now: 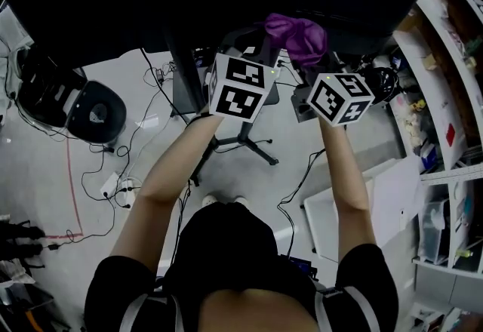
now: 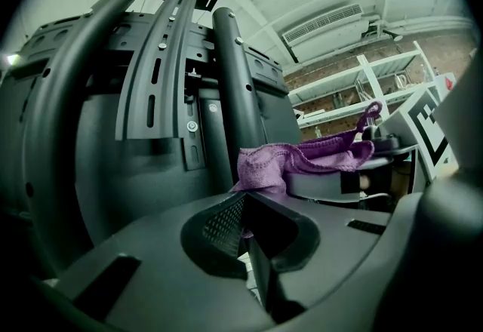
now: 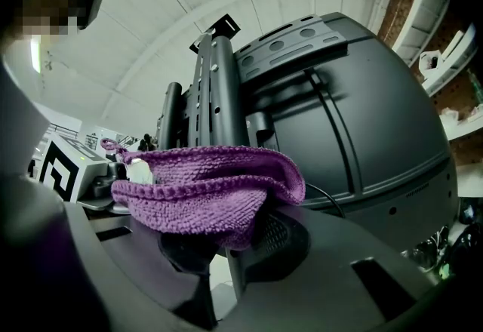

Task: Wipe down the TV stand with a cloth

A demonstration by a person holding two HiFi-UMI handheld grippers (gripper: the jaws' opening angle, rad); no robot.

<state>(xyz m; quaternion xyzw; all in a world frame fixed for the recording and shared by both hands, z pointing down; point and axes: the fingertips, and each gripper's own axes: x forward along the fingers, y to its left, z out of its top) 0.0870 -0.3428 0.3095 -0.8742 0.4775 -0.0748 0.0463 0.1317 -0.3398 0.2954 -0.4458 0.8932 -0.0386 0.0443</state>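
My right gripper point(image 3: 226, 238) was clamped on the purple cloth point(image 3: 204, 187), whose folds hid the tips of those jaws. My left gripper point(image 2: 246, 202) was closed too, its jaws together on the cloth's left end. Only a purple sliver showed between them, so that hold was hard to make out. The cloth spanned both grippers, raised just beside the dark uprights of the TV stand point(image 2: 234, 89); I could not tell whether it touched them. In the head view the stand's top was lost in shadow, the marker cubes point(image 1: 241, 85) covered both pairs of jaws, and the shelves point(image 1: 445, 59) at the right were cut off.
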